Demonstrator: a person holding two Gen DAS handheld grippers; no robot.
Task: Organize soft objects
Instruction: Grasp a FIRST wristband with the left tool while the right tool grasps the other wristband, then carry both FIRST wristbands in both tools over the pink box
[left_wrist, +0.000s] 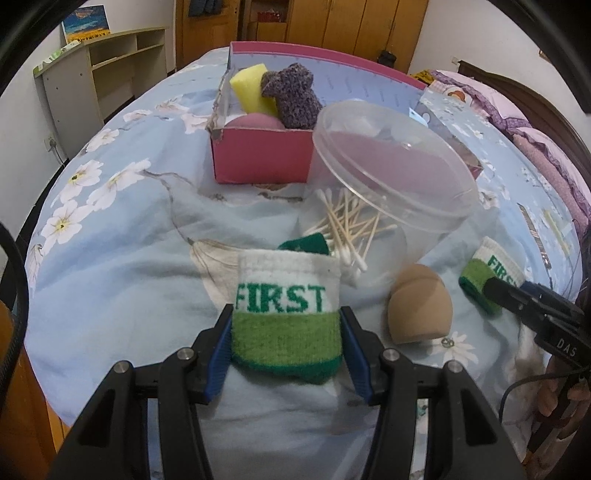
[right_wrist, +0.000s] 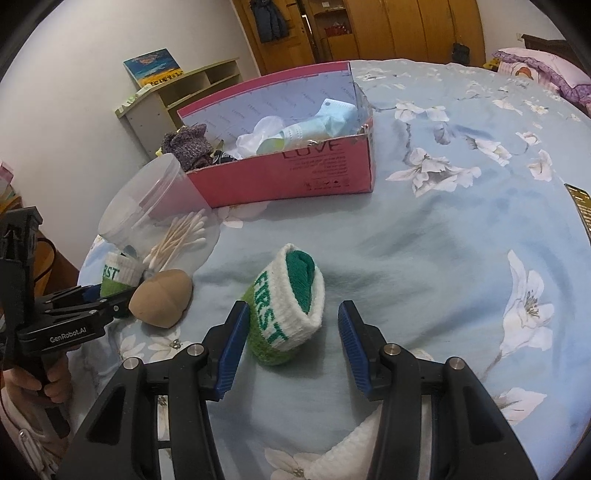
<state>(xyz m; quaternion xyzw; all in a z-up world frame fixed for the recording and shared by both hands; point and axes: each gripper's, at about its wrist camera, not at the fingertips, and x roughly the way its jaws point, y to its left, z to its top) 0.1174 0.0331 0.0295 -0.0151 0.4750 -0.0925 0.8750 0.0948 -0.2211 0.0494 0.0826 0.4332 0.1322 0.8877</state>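
The left wristband, a terry cuff lettered FIRST, stands on the bed between the left gripper's jaws. They are about half open, the pads close against its sides, with no squeeze showing. At two o'clock from it lies a beige makeup sponge. At twelve o'clock are spilled cotton swabs, and beyond them the pink box.

The right wristband lies tilted on its side. The right gripper's jaws are half open, one pad at the cuff's edge and a clear gap at the other.

Both cuffs should be light, soft and springy, not fragile. I would pinch across the folded body, low on the green band, so that the loops give little.

Only the left wrist view shows the yellow sponge in the box. Only the right wrist view shows the box's pale packets and the hand holding the left gripper.
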